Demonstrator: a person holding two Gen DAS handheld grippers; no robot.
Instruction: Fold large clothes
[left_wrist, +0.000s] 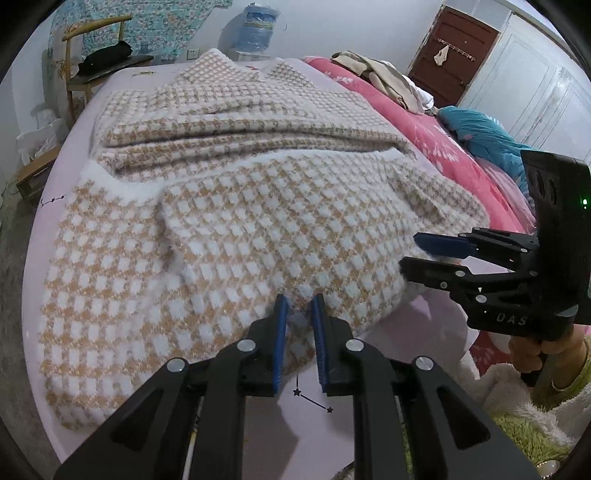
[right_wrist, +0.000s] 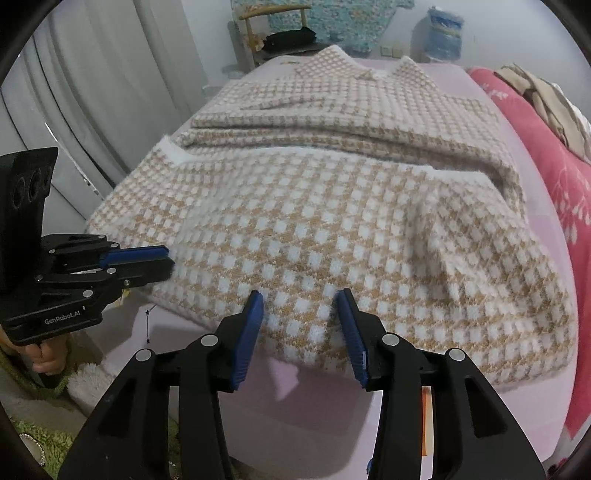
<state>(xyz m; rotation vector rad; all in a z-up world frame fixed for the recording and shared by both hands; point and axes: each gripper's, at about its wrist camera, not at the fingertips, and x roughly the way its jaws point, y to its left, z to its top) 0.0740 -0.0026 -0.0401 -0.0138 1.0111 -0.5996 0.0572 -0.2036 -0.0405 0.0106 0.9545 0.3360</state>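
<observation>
A fuzzy tan-and-white checked garment (left_wrist: 221, 221) (right_wrist: 314, 221) lies on the lilac bed sheet (left_wrist: 406, 325) (right_wrist: 314, 406), its near part folded over the far part. My left gripper (left_wrist: 300, 306) (right_wrist: 168, 258) is shut on the near hem toward the garment's left corner, with fabric pinched between the blue pads. My right gripper (right_wrist: 301, 302) (left_wrist: 410, 251) stands open at the hem further right. The hem lies between its jaws, and the pads (right_wrist: 255, 314) are apart from the cloth.
A pink quilt (left_wrist: 424, 136) (right_wrist: 546, 140) with piled clothes and a blue pillow (left_wrist: 480, 136) fills the bed's right side. A wooden chair (left_wrist: 92, 55) and a water bottle (left_wrist: 258, 29) stand beyond the bed's far end. Curtains (right_wrist: 110, 92) hang left. A hand in a green fuzzy sleeve (left_wrist: 554, 387) holds the right gripper.
</observation>
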